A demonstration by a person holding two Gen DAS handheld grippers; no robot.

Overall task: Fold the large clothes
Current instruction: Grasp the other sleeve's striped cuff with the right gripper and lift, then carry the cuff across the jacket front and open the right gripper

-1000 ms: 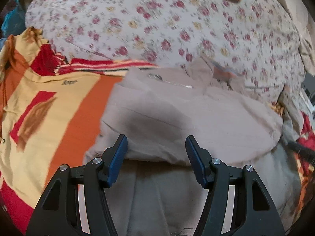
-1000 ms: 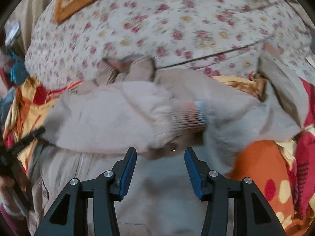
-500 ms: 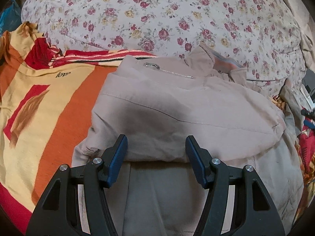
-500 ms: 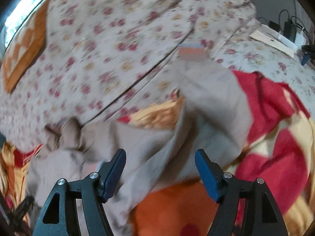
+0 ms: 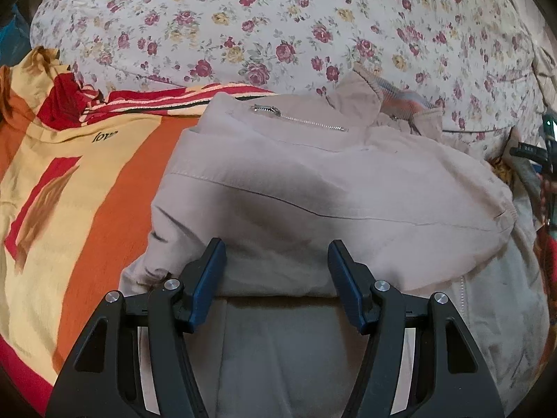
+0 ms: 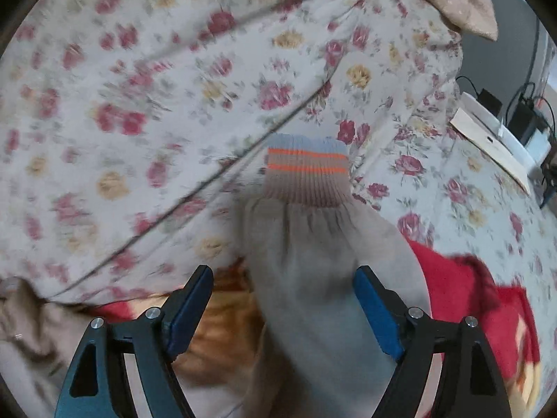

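A beige jacket (image 5: 313,181) lies on the bed, its left sleeve folded across the front, a chest zip and striped collar at the top. My left gripper (image 5: 276,257) is open and empty, hovering over the folded sleeve's lower edge. In the right wrist view the jacket's other sleeve (image 6: 313,264) stretches away, ending in a ribbed cuff with orange and blue stripes (image 6: 306,170). My right gripper (image 6: 283,299) is open, its jaws either side of this sleeve, not closed on it.
An orange, yellow and red blanket (image 5: 80,188) lies under the jacket; it also shows in the right wrist view (image 6: 459,296). A floral duvet (image 5: 278,24) rises behind. A white board, boxes and cables (image 6: 501,129) sit at the far right.
The right gripper swung right from over the jacket body to the outstretched sleeve and now straddles it. The left gripper stayed over the folded sleeve, moving in slightly.
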